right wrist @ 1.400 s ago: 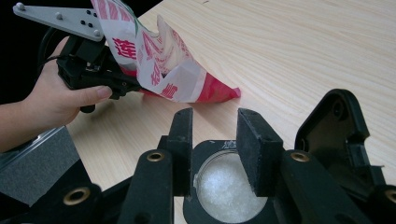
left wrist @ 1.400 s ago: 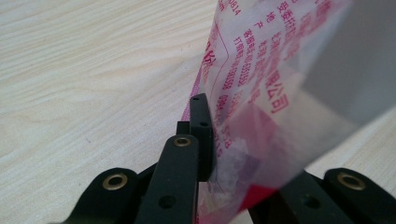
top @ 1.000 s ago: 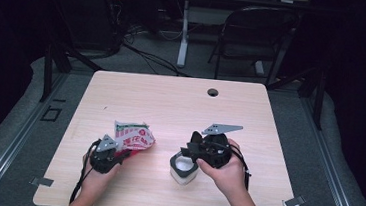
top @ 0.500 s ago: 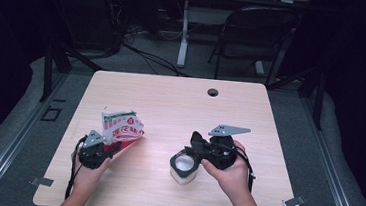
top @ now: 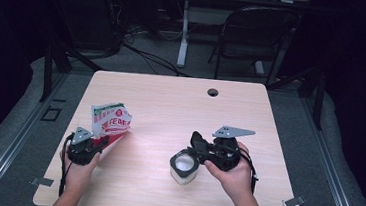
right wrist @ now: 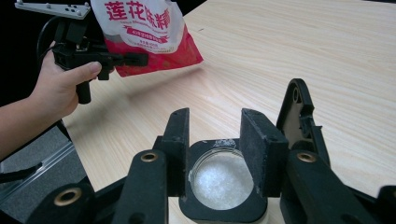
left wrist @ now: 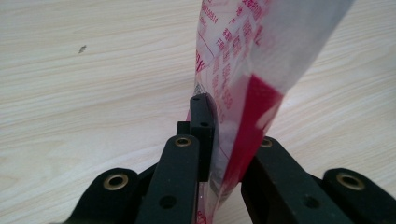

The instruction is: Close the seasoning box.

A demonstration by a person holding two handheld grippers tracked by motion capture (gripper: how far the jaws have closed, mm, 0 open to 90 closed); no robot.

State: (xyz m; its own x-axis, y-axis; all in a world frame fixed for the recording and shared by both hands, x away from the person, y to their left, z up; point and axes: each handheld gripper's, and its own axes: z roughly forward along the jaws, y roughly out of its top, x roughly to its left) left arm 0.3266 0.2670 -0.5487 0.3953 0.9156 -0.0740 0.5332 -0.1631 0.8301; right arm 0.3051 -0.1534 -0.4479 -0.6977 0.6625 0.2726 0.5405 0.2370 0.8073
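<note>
A red and white printed bag (top: 112,119) stands upright over the left of the wooden table (top: 170,107). My left gripper (top: 98,143) is shut on the bag's lower edge, and in the left gripper view the bag (left wrist: 243,70) rises from between the jaws of the left gripper (left wrist: 224,140). Near the front centre, a small jar (top: 183,167) of white crystals sits on the table. My right gripper (right wrist: 215,140) is shut on the jar (right wrist: 223,179) at its black collar. The jar's flip lid (right wrist: 299,112) hangs open to the right. The bag (right wrist: 144,32) is also in the right gripper view.
A round cable hole (top: 213,92) lies near the table's far edge. A black folding chair (top: 257,39) and cables stand on the floor beyond the table. Metal clips (top: 294,202) mark the front corners.
My left gripper has moved left with the bag, which now stands more upright. The right gripper and jar have stayed put.
</note>
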